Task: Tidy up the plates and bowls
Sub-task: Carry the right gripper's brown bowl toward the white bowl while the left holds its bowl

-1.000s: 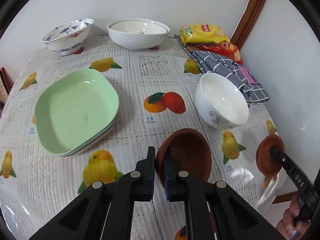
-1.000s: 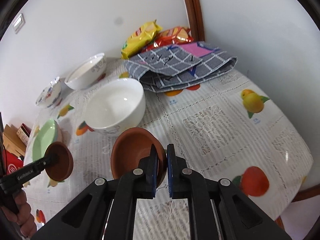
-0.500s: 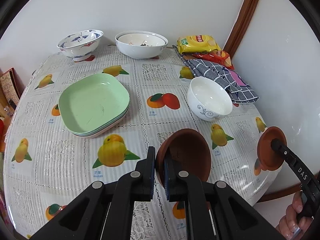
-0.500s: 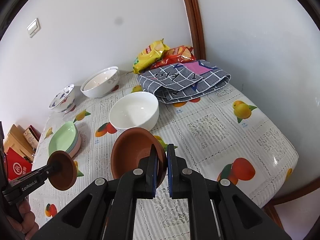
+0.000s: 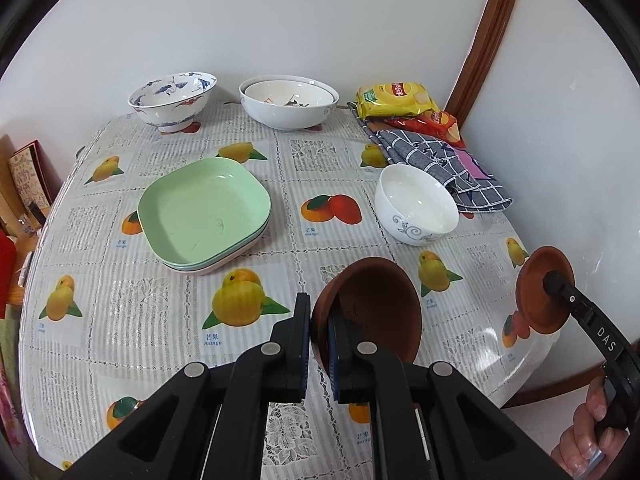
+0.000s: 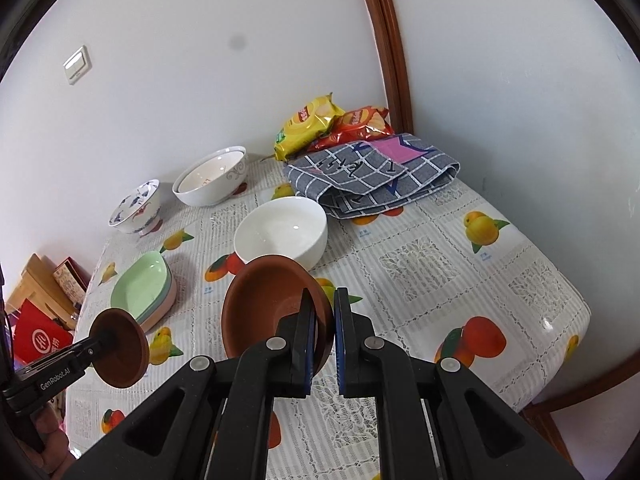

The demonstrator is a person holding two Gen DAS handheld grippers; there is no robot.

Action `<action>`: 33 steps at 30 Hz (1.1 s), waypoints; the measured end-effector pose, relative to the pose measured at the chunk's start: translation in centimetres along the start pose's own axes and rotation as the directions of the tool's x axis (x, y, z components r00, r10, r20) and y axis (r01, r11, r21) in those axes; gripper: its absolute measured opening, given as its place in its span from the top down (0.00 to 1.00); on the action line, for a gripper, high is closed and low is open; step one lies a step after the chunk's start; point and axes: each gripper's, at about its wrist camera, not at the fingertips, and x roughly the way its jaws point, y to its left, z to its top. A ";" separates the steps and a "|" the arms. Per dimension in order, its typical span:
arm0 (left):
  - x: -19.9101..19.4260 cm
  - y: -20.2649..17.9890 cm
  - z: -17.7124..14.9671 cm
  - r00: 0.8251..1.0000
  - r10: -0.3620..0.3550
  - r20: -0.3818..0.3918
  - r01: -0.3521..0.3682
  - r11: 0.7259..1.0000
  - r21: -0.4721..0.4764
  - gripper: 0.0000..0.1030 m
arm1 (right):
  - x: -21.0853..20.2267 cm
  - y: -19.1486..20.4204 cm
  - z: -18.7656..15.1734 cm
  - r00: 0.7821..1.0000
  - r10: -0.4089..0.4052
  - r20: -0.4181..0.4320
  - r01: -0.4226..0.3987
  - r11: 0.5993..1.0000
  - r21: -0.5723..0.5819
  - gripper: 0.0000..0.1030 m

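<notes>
**Two brown bowls held over the worktop**

We hold a brown clay bowl in each pair of tongs. Our left tongs (image 5: 319,322) are clamped on the rim of one brown bowl (image 5: 376,308), which tilts up on edge above the near part of the worktop (image 5: 160,300). Our right tongs (image 6: 323,322) pinch the rim of the second brown bowl (image 6: 268,304) the same way; from the left camera that bowl shows at the right edge, over the worktop's rim.

On the fruit-print cloth, a stack of square plates, green plate (image 5: 204,210) on top, sits left of centre. A plain white bowl (image 5: 416,204) stands to the right, touching a folded grey checked cloth (image 5: 440,156). At the far side, by the wall, stand a blue-and-red patterned bowl (image 5: 172,96) and two nested white bowls (image 5: 288,102). Yellow and red snack bags (image 5: 394,100) lie in the far right corner.
</notes>
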 end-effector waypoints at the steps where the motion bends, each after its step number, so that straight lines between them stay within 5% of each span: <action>1: 0.0 0.0 0.0 1.000 0.000 -0.001 0.000 1.000 -0.001 0.92 | 0.0 0.1 0.0 1.000 0.001 0.000 -0.001 1.000 -0.002 0.92; 33: -1.1 1.5 -1.1 1.000 0.031 0.001 -0.031 1.000 -0.006 0.92 | -0.5 1.7 -0.2 1.000 0.023 0.013 -0.023 0.999 -0.023 0.92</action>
